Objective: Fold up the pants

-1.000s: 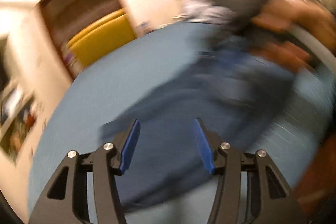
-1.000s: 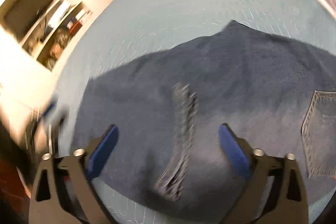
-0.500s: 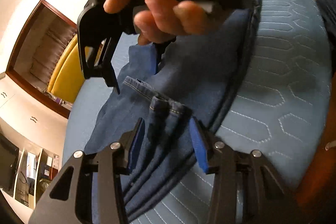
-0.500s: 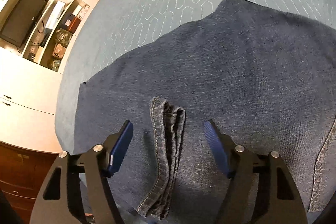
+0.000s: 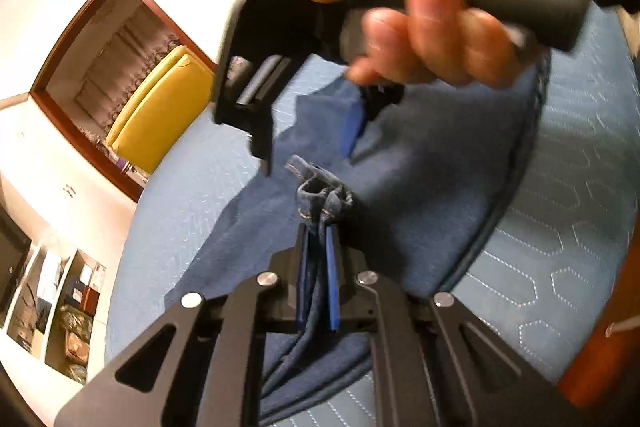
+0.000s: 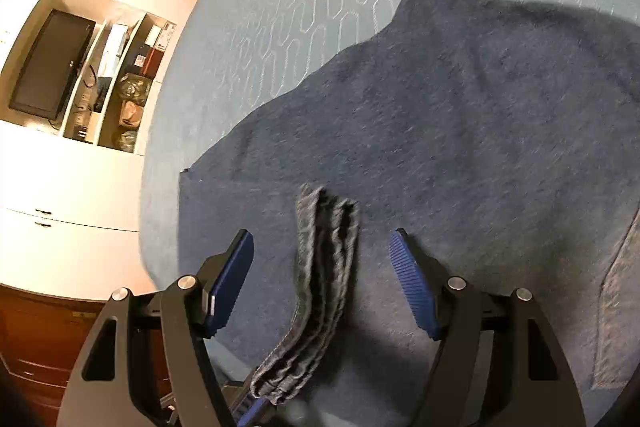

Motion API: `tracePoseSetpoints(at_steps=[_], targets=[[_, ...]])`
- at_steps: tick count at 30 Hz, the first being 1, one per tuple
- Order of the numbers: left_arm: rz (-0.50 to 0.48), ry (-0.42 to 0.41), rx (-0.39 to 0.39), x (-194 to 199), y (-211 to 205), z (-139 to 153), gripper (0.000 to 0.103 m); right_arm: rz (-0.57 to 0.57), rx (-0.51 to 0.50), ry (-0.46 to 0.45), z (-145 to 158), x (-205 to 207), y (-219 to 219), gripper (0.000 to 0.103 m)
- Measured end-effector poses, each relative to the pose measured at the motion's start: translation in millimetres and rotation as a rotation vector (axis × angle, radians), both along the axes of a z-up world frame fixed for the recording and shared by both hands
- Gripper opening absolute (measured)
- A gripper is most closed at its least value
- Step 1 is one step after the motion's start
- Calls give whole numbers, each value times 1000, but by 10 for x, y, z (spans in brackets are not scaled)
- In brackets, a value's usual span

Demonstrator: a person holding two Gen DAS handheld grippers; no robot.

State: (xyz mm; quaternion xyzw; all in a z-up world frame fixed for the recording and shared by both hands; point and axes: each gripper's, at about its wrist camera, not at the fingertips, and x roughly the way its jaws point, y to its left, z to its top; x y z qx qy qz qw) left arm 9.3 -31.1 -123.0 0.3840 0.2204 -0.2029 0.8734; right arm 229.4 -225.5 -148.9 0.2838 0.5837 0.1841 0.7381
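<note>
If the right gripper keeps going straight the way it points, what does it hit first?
Most likely the bunched hem of the pants, lying between the open right gripper's fingers; depth is hard to judge.

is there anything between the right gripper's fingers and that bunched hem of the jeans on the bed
Nothing visible does. The bunched hem lies in the gap of the open right gripper, with clear space to each pad. The left gripper is closing on the same bunch.

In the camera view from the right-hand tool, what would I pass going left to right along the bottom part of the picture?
Left blue finger → bunched strip of jeans hem lying in the gap between the fingers, not pinched → right blue finger → back pocket of the jeans at the right edge.
</note>
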Motion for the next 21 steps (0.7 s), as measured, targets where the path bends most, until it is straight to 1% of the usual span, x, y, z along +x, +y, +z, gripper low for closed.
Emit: tracePoseSetpoints(at_steps=[3,6,7,9,10,11,12,14,16,17,19,20,21], targets=[[4,-11,-16,1,31,97,8,7,-3,17,22,-36,50,70],[2,-17,-16,-125,53,138,8,4,17,42,-10,-62,79,70],[0,-19,-14,-194,-4,155,8,4,20,46,-27,-53,103,69],[3,-17,-5,-191,-37,136,8,6,23,55,-71,5,185,62],[6,-25,4,-191,-61,130,7,9,24,48,-91,46,219,49],[8,-38,5,-202,-82,131,7,10,14,38,-91,85,269,27],[11,-41,-9,-194,-115,156,7,13,-30,20,-66,117,320,19],[13,-26,-21,-179,-160,115,7,37,-67,-48,50,121,410,16],[3,4,-27,-121,-237,-4,7,65,-133,-122,187,105,455,15],[4,19,-23,-84,-264,-75,7,67,-148,-146,234,108,444,15],[14,47,-25,-22,-277,-194,7,58,-156,-144,199,140,399,15],[15,74,-37,-1,-273,-233,9,52,-149,-121,115,158,344,15],[11,109,-47,12,-266,-273,13,61,-150,-105,41,172,347,15]])
